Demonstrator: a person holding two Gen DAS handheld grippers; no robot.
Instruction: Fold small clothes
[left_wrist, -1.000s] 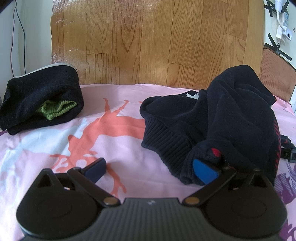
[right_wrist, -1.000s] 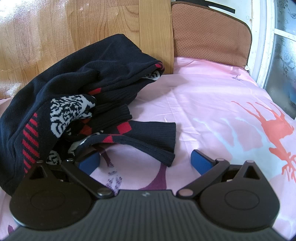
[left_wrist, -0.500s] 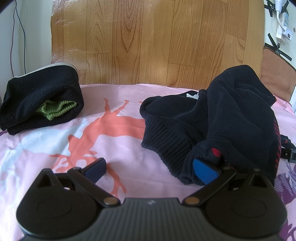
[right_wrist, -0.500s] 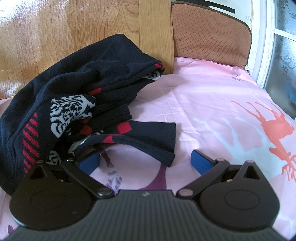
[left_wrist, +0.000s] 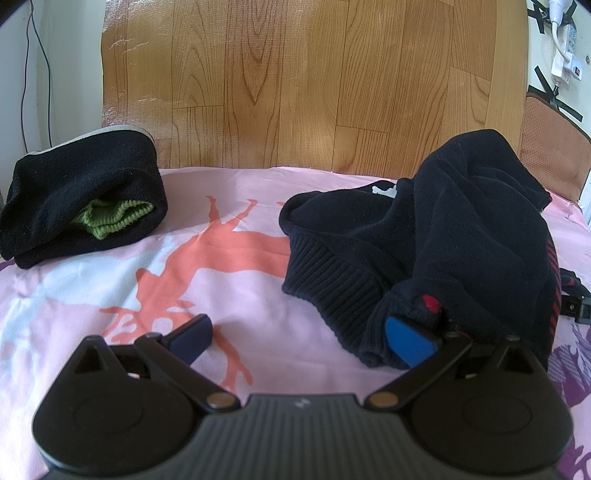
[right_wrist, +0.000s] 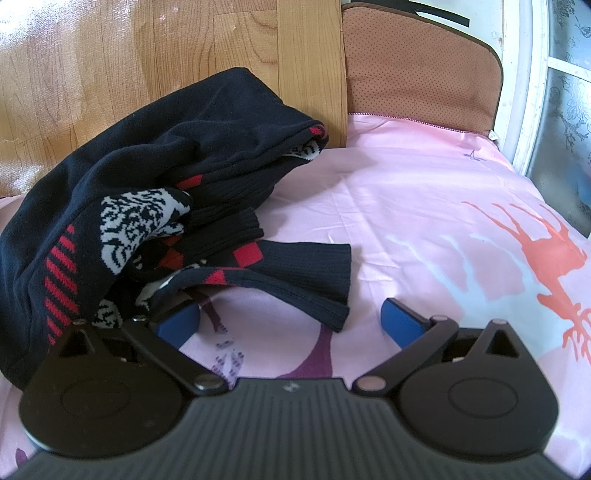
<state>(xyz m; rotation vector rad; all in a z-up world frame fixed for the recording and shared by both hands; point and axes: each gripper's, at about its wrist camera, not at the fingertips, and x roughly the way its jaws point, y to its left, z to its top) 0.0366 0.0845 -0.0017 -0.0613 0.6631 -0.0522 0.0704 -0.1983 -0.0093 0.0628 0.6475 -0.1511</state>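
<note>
A crumpled dark navy knit garment with red and white pattern (left_wrist: 443, 243) lies on the pink bedsheet (left_wrist: 236, 291); it also shows in the right wrist view (right_wrist: 155, 170) at left, with a ribbed cuff (right_wrist: 306, 273) pointing right. My left gripper (left_wrist: 299, 336) is open, low over the sheet, its right finger touching the garment's ribbed hem. My right gripper (right_wrist: 291, 325) is open, its left finger tucked under the garment's edge, the cuff lying just ahead between the fingers. A folded black garment with green inside (left_wrist: 81, 199) sits at the far left.
A wooden headboard (left_wrist: 295, 85) stands behind the bed. A brown cushion (right_wrist: 417, 70) leans at the back right beside a window frame (right_wrist: 532, 85). A power strip and cable (left_wrist: 565, 40) hang on the wall at upper right. Open pink sheet (right_wrist: 461, 206) spreads to the right.
</note>
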